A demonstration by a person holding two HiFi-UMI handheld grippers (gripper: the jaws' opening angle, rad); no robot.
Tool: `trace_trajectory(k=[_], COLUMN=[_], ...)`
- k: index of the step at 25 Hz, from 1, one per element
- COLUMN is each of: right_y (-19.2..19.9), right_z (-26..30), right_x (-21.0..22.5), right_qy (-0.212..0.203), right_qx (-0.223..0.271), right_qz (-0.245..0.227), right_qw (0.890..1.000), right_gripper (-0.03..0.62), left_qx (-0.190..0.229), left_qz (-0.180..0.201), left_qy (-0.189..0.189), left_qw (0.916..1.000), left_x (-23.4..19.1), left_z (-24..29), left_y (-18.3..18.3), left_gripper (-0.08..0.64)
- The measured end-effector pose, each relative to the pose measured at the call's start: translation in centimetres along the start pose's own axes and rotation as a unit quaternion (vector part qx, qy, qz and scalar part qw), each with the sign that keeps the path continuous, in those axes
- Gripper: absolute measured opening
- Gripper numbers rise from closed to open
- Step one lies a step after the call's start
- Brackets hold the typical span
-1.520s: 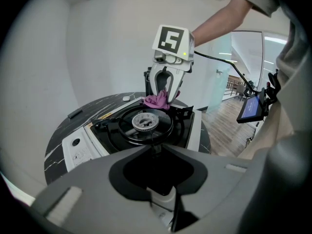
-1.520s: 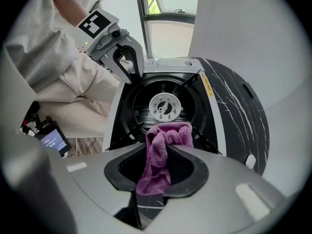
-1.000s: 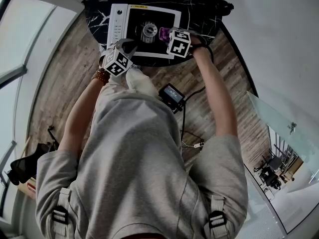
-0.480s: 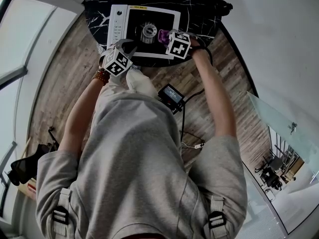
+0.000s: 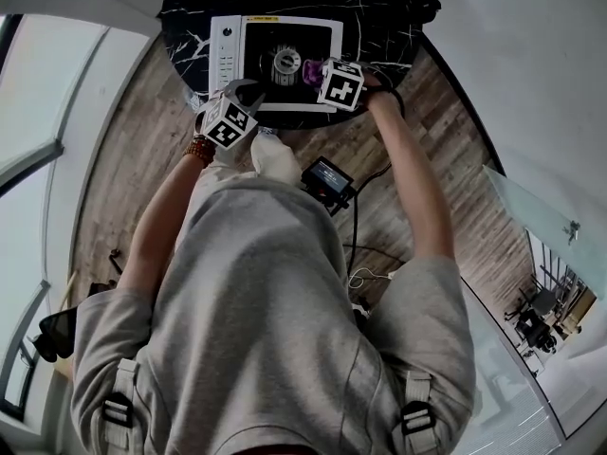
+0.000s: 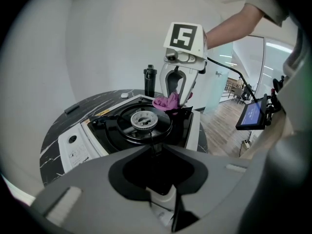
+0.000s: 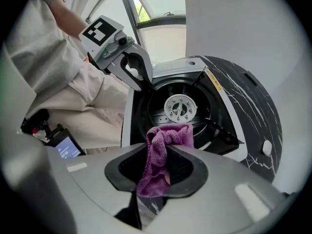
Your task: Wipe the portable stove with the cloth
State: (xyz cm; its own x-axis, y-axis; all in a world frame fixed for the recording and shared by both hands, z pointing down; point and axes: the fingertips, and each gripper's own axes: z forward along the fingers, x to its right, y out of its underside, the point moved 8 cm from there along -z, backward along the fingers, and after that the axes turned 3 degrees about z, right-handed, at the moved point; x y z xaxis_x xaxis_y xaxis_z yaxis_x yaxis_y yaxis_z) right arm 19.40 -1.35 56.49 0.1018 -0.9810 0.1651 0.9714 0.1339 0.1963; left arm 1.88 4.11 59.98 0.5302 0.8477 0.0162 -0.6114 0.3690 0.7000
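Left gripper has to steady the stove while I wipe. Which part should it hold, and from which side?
The stove's thin white front rim, near the control-panel corner, coming down at a slant from the person's side. That flat lip fits between the fingers and stays clear of the burner and cloth. The left gripper seems clamped there already.

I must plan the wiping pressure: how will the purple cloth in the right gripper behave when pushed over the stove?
Probably floppy: the cloth hangs bunched and folded from the right gripper, so it should crumple rather than push flat. Its looped pile looks grippy, so it will likely drag over the stove, not slide.
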Motion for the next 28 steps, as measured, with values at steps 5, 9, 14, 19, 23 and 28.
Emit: trace_trajectory(k=[5,9,14,19,23,28], right_y=[0.0,0.7,1.5,3.7,4.5,2.7], right_z=[-0.2,0.0,-0.4,-3.2,-5.5,-4.3], right_x=[0.2,0.4,-0.4,-1.0,-3.4,-7.2], right_qy=[-0.012,-0.008,0.023,0.098,0.172,0.206], right_qx=[0.009,0.039,0.103,0.205,0.258,0.234], right_qz=[0.020,0.052,0.106,0.223,0.317,0.377], right_qw=[1.000,0.998,0.989,0.948,0.896,0.872], right_gripper=[0.112,0.112,0.117,0.117,0.117,0.118], left_qx=[-0.003,0.001,-0.001,0.017,0.028,0.022], left_qz=[0.000,0.000,0.026,0.084,0.114,0.154], left_qy=[0.020,0.046,0.095,0.128,0.149,0.189], left_qw=[0.9998,0.9990,0.9951,0.9882,0.9817,0.9697], left_x=[-0.1,0.1,0.6,-0.6,-2.9,-5.0], left_z=[0.0,0.0,-0.6,-2.0,-3.0,-2.8], left_y=[0.0,0.2,-0.1,-0.7,-0.5,0.3], left_gripper=[0.078,0.111,0.187,0.189,0.190,0.189])
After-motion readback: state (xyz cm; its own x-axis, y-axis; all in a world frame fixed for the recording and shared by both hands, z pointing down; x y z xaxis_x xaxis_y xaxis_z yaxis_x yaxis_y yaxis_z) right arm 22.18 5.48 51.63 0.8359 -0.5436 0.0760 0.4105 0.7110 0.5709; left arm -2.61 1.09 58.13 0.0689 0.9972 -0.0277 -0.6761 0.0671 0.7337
